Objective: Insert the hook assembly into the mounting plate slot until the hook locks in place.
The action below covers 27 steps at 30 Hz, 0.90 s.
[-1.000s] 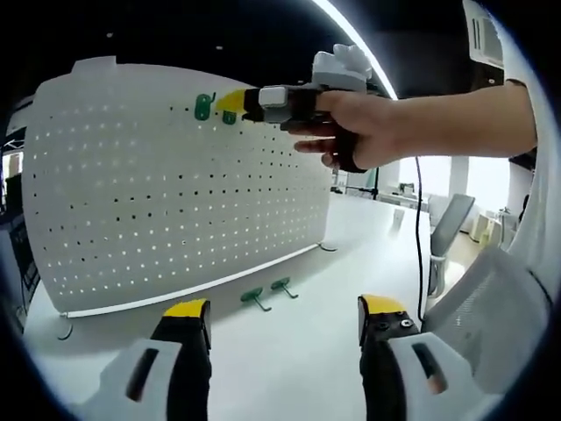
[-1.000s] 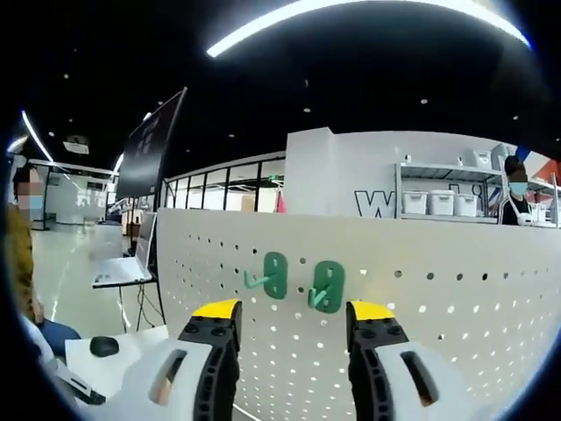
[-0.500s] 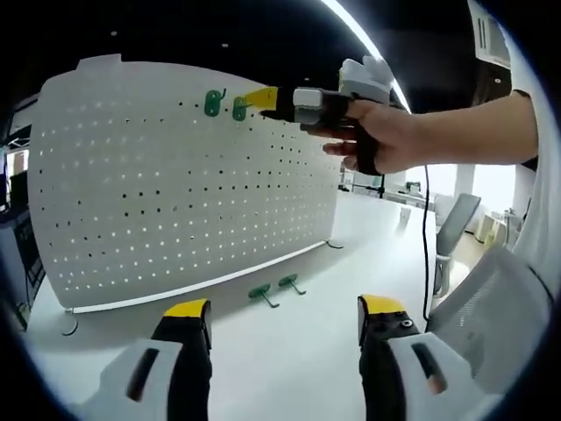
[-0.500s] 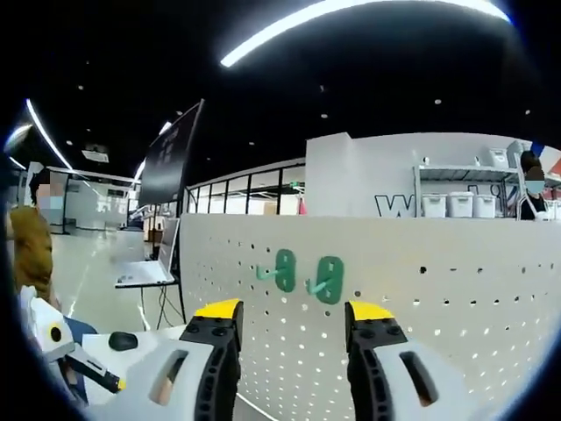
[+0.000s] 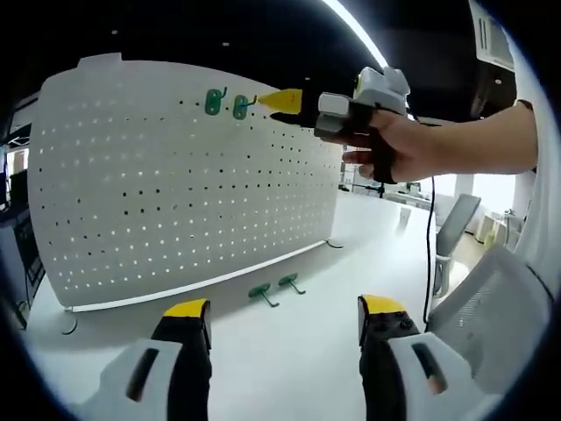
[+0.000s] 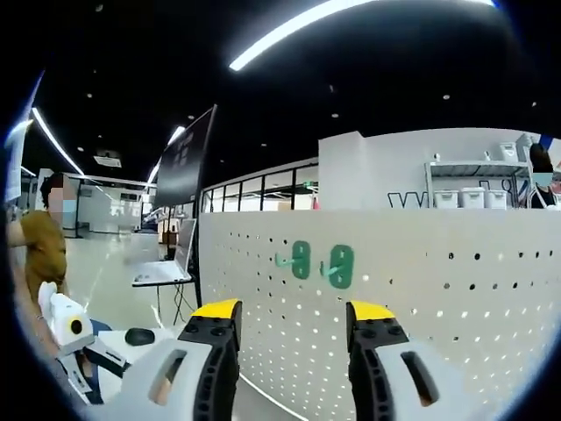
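Two green hooks hang on the pegboard at eleven o'clock, two spare hooks lie on the table, and both the right gripper and left gripper stand open-jawed and empty, so a half-seated hook could drop unnoticed.

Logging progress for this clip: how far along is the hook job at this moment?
Done: two green plastic hooks hang near the top of the white perforated mounting board. In hand: nothing; the right hand-held gripper is open and empty just beside them, and the left hand-held gripper is open low over the white table. Left: two more green hooks lie on the table by the board's foot.
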Tool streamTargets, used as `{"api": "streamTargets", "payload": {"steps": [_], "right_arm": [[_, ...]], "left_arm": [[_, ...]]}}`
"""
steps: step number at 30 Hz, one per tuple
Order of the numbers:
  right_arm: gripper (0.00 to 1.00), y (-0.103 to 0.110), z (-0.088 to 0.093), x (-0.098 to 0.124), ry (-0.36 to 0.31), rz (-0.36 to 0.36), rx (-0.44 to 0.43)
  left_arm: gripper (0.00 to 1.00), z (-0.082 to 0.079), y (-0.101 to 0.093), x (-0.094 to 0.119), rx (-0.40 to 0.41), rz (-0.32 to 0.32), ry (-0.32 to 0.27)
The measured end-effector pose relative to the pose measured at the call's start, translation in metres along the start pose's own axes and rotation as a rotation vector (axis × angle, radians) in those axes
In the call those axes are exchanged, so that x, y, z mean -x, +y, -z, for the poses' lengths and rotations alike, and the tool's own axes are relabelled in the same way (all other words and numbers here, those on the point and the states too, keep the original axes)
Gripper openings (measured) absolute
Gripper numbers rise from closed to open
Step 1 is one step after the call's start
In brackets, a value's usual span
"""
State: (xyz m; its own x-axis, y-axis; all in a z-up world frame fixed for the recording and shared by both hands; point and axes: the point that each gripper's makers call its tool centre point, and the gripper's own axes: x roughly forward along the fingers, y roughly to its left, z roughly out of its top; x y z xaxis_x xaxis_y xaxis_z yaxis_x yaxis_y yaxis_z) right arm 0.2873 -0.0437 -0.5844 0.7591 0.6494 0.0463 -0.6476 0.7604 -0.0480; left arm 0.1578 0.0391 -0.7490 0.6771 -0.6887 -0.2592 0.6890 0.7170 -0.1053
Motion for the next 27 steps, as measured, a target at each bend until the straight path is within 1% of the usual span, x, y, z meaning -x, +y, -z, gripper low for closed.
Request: {"api": "streamTargets", "payload": {"steps": [3,6,13,16,27], "right_arm": [[0.47,0.008,0.01,0.008,0.023,-0.024,0.007],[0.47,0.009,0.017,0.016,0.036,-0.028,0.013],[0.48,0.011,0.037,0.033,0.071,-0.015,-0.011],[0.48,0.012,0.046,0.04,0.094,-0.018,-0.005],[0.49,0.013,0.072,0.066,0.147,-0.003,-0.024]], "left_arm": [[0.7,0.0,0.0,0.0,0.001,0.0,0.0],[0.7,0.001,0.0,0.0,0.001,0.002,0.002],[0.7,-0.001,0.003,0.002,0.011,-0.009,-0.003],[0.7,-0.002,0.005,0.002,0.016,-0.012,-0.005],[0.7,-0.005,0.006,0.002,0.012,-0.015,-0.005]]}}
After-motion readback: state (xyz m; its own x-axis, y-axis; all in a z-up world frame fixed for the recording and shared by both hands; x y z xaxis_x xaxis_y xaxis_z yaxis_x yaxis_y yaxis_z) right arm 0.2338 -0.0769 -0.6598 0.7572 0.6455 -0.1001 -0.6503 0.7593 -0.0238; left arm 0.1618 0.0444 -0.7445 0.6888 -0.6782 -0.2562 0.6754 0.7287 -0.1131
